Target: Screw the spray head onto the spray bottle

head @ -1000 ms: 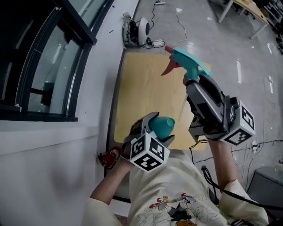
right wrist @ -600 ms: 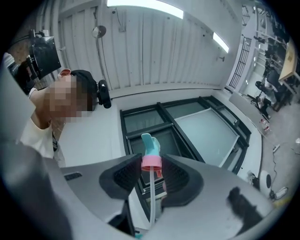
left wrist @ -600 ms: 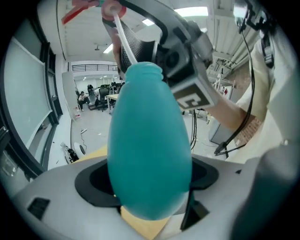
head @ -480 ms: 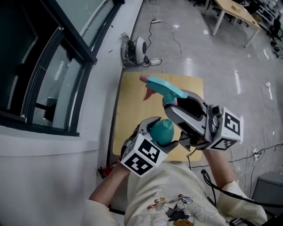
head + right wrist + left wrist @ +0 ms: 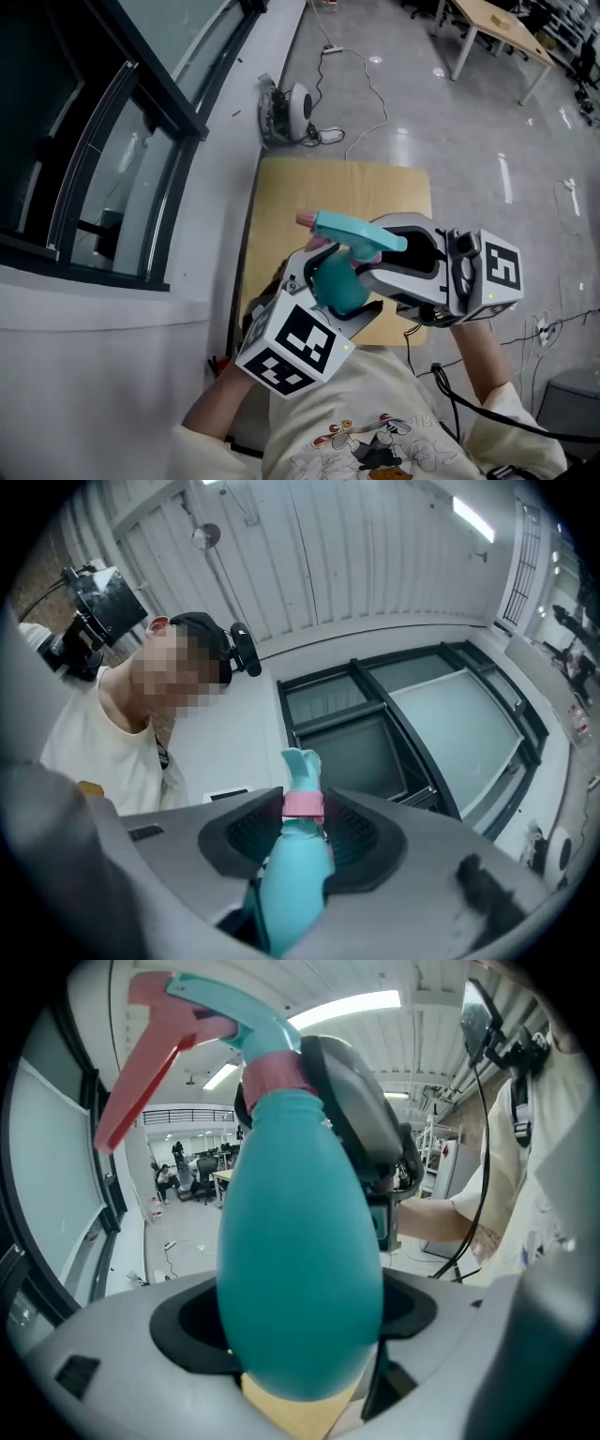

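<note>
My left gripper (image 5: 330, 287) is shut on the teal spray bottle (image 5: 339, 281), which it holds up over the near end of the wooden table (image 5: 281, 202). In the left gripper view the bottle (image 5: 300, 1260) fills the middle between the jaws of the left gripper (image 5: 300, 1340). The right gripper (image 5: 373, 251) is shut on the teal spray head (image 5: 354, 230), with its pink trigger (image 5: 150, 1063) pointing away. The head's pink collar (image 5: 277, 1072) sits at the bottle's neck; how far it is threaded is hidden. In the right gripper view the spray head (image 5: 292, 883) lies between the jaws of the right gripper (image 5: 300, 841).
A glass window wall (image 5: 84, 141) runs along the left. On the floor beyond the table lie a small white appliance (image 5: 292, 99) and cables (image 5: 370, 80). Another table (image 5: 497, 23) stands at the far right. My own torso is just below the grippers.
The left gripper rose with the bottle. The right gripper swung the spray head left and nearer, from out over the table to directly on top of the bottle's neck.
</note>
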Action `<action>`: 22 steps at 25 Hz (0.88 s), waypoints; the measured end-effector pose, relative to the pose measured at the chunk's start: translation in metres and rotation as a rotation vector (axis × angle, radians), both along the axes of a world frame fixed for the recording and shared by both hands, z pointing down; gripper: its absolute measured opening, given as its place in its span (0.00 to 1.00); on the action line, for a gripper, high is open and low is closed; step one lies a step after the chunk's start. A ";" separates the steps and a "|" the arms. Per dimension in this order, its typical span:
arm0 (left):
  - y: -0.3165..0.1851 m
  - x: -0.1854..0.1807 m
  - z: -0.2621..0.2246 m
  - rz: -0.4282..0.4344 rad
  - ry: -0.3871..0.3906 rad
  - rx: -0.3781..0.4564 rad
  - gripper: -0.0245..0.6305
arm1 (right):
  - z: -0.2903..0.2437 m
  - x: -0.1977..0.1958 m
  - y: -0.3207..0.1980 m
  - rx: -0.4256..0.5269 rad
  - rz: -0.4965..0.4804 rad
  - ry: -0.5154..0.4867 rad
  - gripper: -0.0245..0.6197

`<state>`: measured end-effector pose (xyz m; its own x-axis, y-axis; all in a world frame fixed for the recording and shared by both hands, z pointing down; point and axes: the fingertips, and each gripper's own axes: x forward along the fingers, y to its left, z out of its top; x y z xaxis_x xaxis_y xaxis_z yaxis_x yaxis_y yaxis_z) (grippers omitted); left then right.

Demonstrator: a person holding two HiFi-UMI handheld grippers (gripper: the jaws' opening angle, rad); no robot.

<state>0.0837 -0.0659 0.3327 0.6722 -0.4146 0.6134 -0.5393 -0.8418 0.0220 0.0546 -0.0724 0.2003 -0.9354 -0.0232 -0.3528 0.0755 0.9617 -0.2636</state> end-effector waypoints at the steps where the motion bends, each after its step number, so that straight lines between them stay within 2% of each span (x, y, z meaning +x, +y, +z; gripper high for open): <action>1: 0.002 0.002 -0.003 -0.005 0.014 -0.006 0.67 | -0.001 0.002 0.003 0.009 -0.011 0.003 0.25; 3: 0.003 0.001 -0.008 -0.021 0.019 -0.003 0.67 | -0.001 0.002 0.008 0.023 -0.042 0.020 0.25; 6: -0.002 -0.008 -0.010 -0.044 -0.045 0.041 0.67 | -0.005 -0.005 0.010 0.031 -0.078 0.051 0.25; 10: 0.007 -0.012 -0.006 -0.052 -0.120 0.095 0.67 | 0.002 -0.009 0.029 0.108 -0.110 0.138 0.25; 16: 0.021 -0.008 -0.016 -0.050 -0.001 0.116 0.67 | -0.001 -0.009 0.041 0.158 -0.128 0.172 0.25; 22: 0.028 -0.007 -0.023 -0.051 0.031 0.139 0.67 | -0.004 -0.012 0.052 0.186 -0.143 0.204 0.25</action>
